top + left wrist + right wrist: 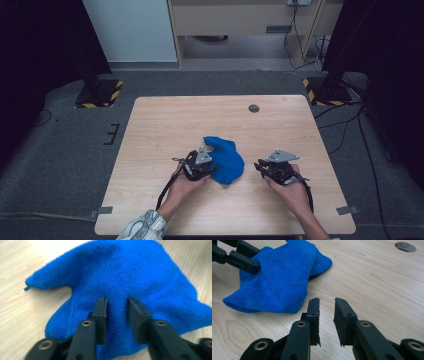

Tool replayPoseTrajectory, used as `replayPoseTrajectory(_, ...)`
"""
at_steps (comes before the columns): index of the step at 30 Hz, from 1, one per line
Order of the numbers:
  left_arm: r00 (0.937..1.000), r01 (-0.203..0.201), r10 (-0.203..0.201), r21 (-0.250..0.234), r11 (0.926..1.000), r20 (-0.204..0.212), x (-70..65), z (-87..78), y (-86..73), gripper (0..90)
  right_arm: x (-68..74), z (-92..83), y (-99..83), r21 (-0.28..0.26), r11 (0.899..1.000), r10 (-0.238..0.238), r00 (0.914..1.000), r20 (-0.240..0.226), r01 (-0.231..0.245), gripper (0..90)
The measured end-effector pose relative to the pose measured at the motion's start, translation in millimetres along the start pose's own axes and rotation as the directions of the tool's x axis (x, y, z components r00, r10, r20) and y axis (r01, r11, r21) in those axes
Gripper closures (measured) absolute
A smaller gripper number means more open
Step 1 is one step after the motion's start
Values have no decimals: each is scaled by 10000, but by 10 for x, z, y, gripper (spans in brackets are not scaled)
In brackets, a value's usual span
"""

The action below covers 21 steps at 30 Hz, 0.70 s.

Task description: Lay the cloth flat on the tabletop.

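One blue cloth [226,159] — plain, unlabelled

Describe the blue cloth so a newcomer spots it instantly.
Start at the light wooden table. Near its middle, toward the person's edge, the blue cloth lies crumpled beside the left claw, whose jaws stand open over it. It is the one soft, bright blue thing on the wood.
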<state>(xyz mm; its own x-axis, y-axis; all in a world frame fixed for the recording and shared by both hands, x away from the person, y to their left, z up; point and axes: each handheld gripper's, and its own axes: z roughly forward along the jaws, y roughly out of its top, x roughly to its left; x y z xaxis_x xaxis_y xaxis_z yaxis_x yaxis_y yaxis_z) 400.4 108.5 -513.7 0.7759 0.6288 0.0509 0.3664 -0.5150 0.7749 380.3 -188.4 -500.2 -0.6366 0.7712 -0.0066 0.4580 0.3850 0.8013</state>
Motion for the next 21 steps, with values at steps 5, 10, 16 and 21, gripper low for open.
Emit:
replayPoseTrajectory(5, 10000, 14, -17, -351, 9994, -76, 3, -72, 27, 774, 83, 133, 105, -73, 10000, -49, 9992, -406, 46, 669)
replayPoseTrajectory(10, 10000, -50, 47, -319, 9995, -80, 10, -73, 27, 825, 162, 360, 235, -43, 9999, -95, 9964, -842, 92, 577)
replayPoseTrajectory(16, 9999, 18, -24, -506, 9987, -124, 29, -124, 50, 838, 190, 572, 265, 161, 9999, 32, 9935, -1141, -14, 690)
replayPoseTrajectory(21, 9998, 119, -132, -810, 9966, -155, 36, -199, 98, 839, 257, 522, 321, -83, 9997, -235, 9939, -1075, 228, 837)
